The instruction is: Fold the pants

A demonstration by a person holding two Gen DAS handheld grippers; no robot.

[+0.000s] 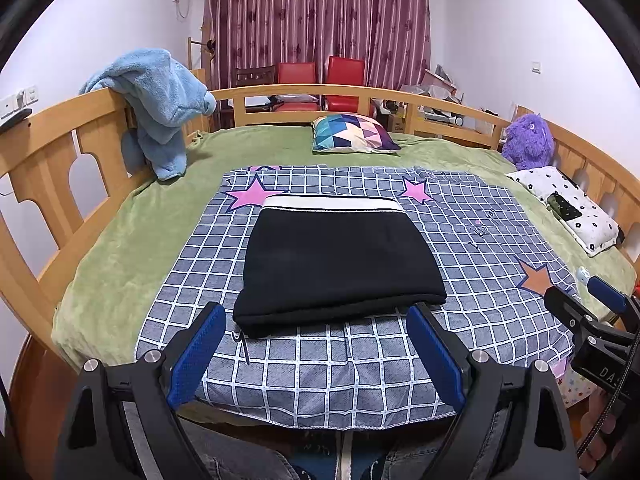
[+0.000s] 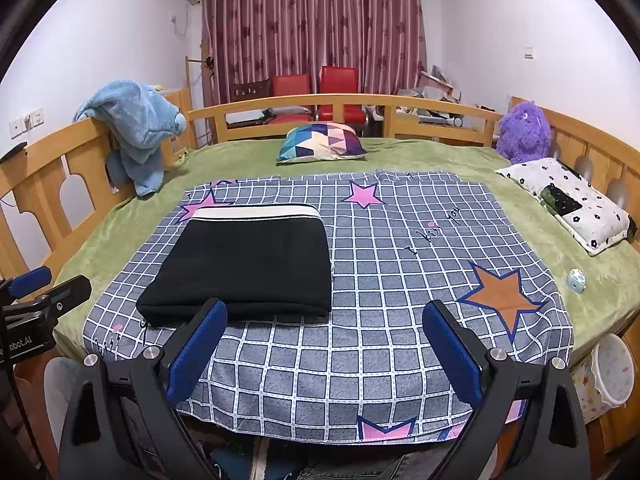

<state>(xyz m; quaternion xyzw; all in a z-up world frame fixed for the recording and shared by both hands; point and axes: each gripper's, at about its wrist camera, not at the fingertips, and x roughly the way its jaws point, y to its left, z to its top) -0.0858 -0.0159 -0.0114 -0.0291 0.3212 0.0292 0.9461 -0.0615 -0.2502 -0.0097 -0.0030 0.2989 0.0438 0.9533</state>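
Left tool [image 1: 316, 344] stands wide and empty, as does the right tool [image 2: 325, 340]. At 12 o'clock from the left tool, the folded black pants [image 1: 338, 264] lie flat on the checked sheet [image 1: 460, 248] covering the bed [image 1: 120, 240].

A wooden-railed bed [image 1: 44, 148] fills the frame, its mattress under a green blanket [image 1: 120, 240]. Centre frame, a grey checked sheet [image 1: 480, 248] with stars lies on the blanket, and the folded black pants [image 1: 336, 264] lie flat on that sheet, white waistband at the far edge. Upper centre, a geometric-patterned cushion [image 1: 352, 134]. At right, a purple plush toy [image 1: 528, 140], a white flowered pillow [image 1: 576, 208] and a small pale-blue object [image 2: 576, 280].
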